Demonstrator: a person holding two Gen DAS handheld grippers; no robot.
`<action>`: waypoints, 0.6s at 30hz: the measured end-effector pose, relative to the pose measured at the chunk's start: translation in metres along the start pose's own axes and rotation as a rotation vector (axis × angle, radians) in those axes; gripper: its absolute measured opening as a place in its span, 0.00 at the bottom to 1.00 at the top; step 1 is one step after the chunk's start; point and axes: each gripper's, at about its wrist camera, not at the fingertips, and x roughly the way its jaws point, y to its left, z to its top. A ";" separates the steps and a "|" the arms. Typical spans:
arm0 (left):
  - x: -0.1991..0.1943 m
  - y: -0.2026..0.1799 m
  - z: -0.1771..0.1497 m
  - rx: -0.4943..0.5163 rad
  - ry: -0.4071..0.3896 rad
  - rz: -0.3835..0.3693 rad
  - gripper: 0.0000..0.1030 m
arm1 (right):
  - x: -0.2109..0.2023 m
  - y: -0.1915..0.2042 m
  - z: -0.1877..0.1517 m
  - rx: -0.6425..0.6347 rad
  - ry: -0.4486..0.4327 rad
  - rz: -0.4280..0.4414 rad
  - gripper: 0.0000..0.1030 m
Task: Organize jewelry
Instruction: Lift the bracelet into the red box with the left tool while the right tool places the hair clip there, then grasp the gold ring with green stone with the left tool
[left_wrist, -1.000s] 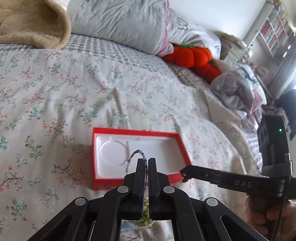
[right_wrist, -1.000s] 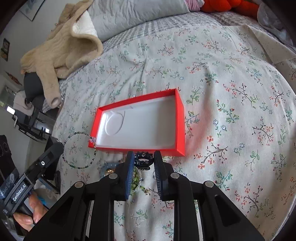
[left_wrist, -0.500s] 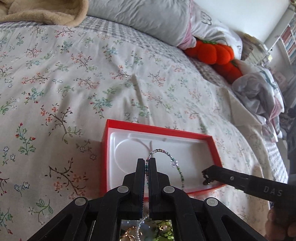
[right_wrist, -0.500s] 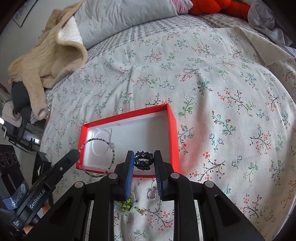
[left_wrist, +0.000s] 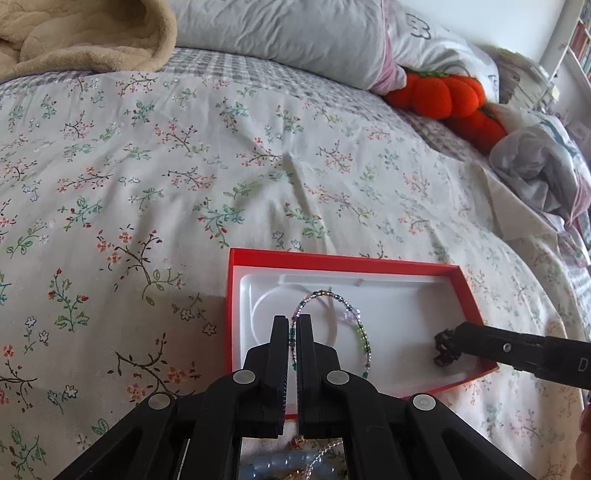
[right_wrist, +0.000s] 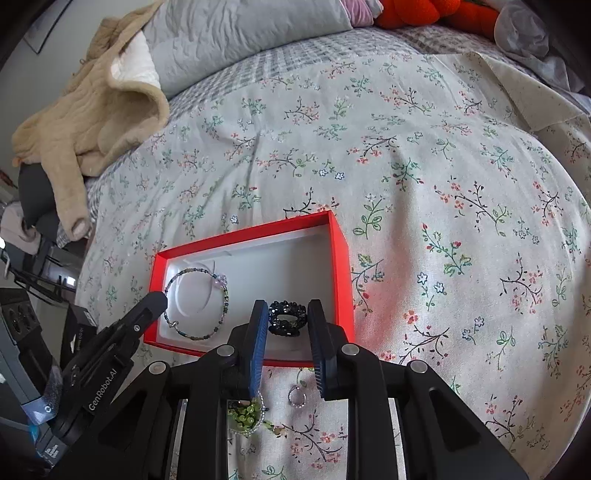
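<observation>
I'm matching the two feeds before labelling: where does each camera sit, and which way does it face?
Left wrist: on the left gripper, looking down at the red box; the right gripper enters from the right edge.
Right wrist: on the right gripper, facing the box's other end; the left gripper shows lower left.
Shared: box, beaded bracelet, black ring.

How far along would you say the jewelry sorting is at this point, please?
Nothing lies loose in the red box yet. In hand: the left gripper pinches a beaded bracelet over the tray, and the right gripper, jaws just easing apart, has a black beaded ring between them. Left on the bedspread: a green bead piece and a small ring.
</observation>
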 end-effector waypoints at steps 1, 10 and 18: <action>-0.003 -0.001 -0.001 0.011 0.000 0.011 0.04 | -0.002 -0.001 0.000 0.002 -0.002 0.007 0.28; -0.035 -0.004 -0.015 0.052 0.019 0.060 0.50 | -0.023 0.005 -0.012 -0.023 -0.008 0.011 0.36; -0.041 0.007 -0.037 0.040 0.126 0.094 0.63 | -0.027 0.015 -0.031 -0.057 0.024 0.000 0.46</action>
